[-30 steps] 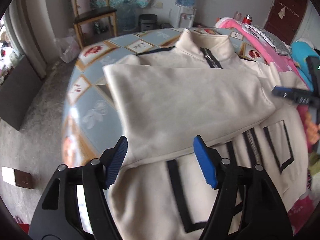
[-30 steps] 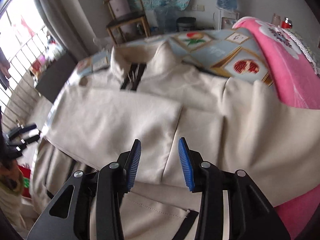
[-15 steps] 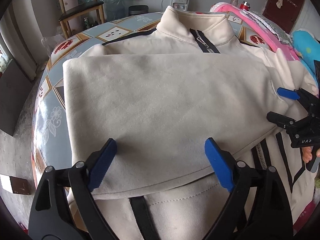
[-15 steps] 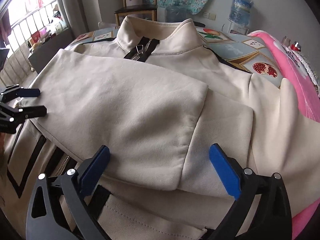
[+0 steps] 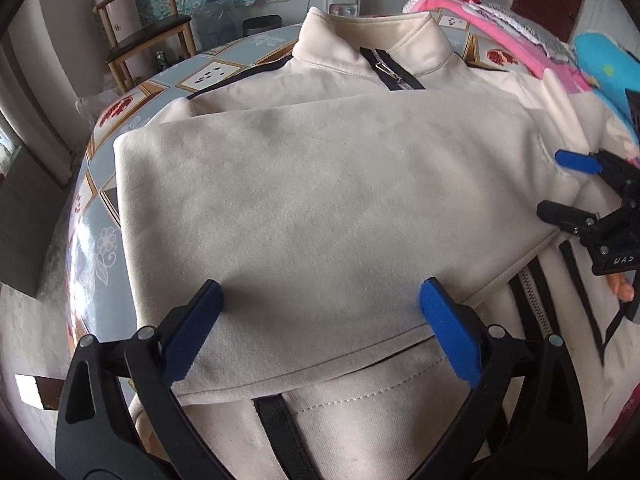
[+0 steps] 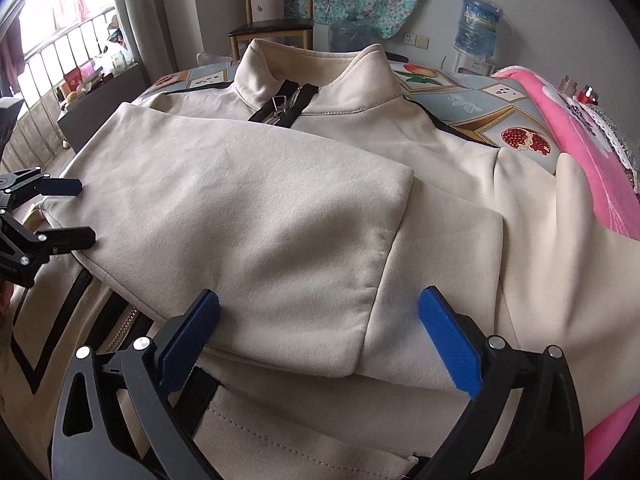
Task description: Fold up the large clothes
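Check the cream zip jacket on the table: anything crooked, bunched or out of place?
Slightly. The cream zip-up jacket has both sleeves folded across its chest, but the upper sleeve runs at a slant and its cuff end overlaps the lower one unevenly. The jacket's right side lies against the pink blanket. No damage shows.

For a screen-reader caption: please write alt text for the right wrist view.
A cream zip-up jacket lies on a patterned tablecloth, both sleeves folded across its chest. The open right hand-held gripper hovers over the sleeves; the left hand-held gripper, also open, is at the left edge.
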`<state>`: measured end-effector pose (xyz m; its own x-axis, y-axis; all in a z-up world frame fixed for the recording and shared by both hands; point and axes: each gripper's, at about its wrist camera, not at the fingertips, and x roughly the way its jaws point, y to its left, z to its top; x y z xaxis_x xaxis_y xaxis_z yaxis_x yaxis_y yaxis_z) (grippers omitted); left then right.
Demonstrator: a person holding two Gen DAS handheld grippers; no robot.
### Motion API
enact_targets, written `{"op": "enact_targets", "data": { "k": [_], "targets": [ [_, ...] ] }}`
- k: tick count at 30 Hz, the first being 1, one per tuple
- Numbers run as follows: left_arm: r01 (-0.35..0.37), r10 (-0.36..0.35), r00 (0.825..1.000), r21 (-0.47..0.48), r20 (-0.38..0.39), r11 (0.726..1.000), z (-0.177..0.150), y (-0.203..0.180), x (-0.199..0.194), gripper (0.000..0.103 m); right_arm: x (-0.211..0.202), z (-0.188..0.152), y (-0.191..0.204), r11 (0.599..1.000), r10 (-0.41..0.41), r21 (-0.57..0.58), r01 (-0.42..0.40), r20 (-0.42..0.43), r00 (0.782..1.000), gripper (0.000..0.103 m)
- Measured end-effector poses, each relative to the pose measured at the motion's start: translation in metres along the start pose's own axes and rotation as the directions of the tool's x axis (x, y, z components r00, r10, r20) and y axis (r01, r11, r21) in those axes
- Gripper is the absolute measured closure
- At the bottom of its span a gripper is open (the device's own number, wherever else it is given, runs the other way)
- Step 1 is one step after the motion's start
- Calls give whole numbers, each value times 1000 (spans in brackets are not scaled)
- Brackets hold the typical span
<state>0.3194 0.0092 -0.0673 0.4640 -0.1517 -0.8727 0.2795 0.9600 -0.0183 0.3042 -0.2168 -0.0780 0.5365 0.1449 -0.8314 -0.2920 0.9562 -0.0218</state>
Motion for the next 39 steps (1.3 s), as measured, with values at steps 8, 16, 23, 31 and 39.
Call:
{"op": "enact_targets", "data": {
  "k": [8, 16, 23, 31, 39],
  "targets": [
    [9, -9, 1000, -6, -22, 1000, 2, 2, 0, 7, -1, -2, 1, 1000, -1, -5, 1, 8, 1000, 6],
    [6, -6, 1000, -10, -27, 1000, 4, 2, 1, 7, 0, -1, -1, 1000, 11, -15, -11, -6, 1000, 6],
    [9, -9, 1000, -11, -22, 1000, 4, 2, 1, 7, -1, -2, -2, 1000, 13, -14, -13, -3, 1000, 6],
    [22, -22, 1000, -23, -8, 1000, 2, 5, -2, 7, -3, -4, -2, 1000, 2, -14, -2, 7, 1000, 6],
    [19, -20, 1000, -24, -10, 1000, 3, 5, -1, 7, -2, -3, -1, 1000, -2, -1, 2, 9, 1000, 6]
  ]
}}
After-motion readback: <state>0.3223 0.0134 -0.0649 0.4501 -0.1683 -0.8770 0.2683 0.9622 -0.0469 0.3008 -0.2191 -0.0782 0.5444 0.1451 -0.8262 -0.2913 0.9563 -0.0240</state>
